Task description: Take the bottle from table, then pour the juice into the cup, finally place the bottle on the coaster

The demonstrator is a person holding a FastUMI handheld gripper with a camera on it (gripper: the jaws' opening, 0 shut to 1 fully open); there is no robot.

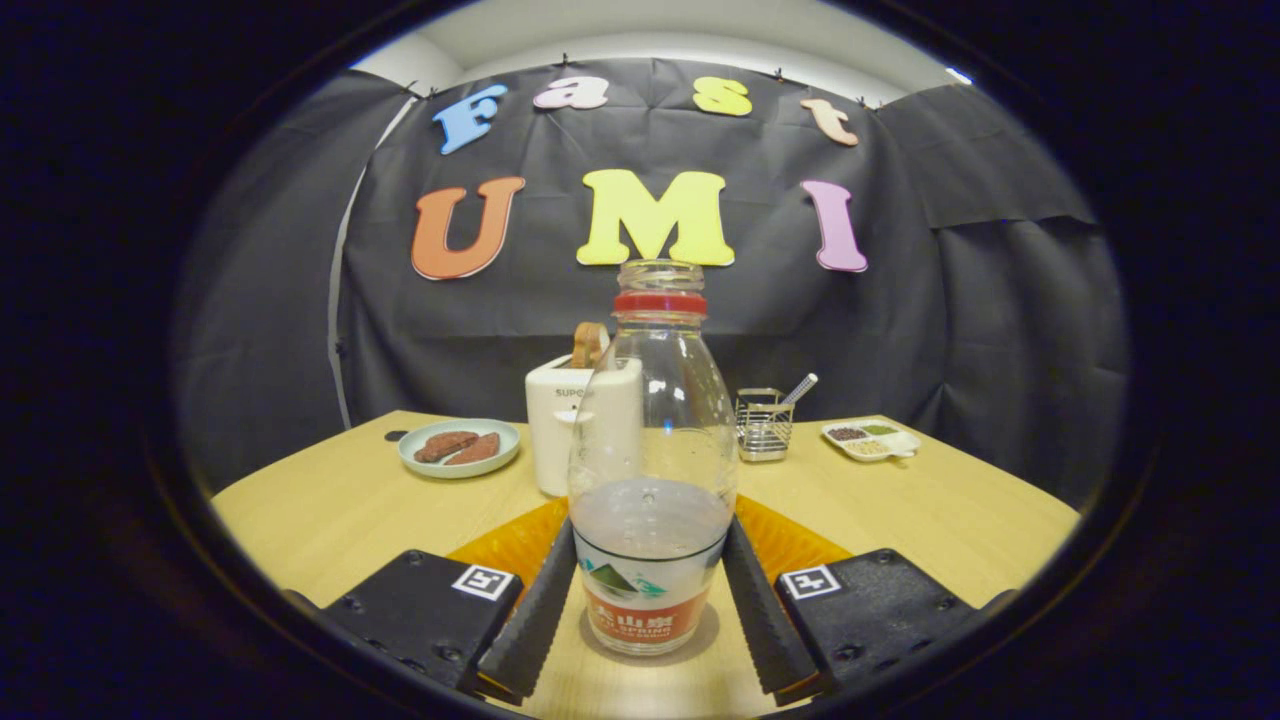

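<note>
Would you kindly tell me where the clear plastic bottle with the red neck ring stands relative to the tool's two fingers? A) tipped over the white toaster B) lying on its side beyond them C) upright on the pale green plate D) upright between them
D: the clear plastic bottle with the red neck ring stands upright on the wooden table, with the tool placed so one finger flanks each side of its lower part.
</note>
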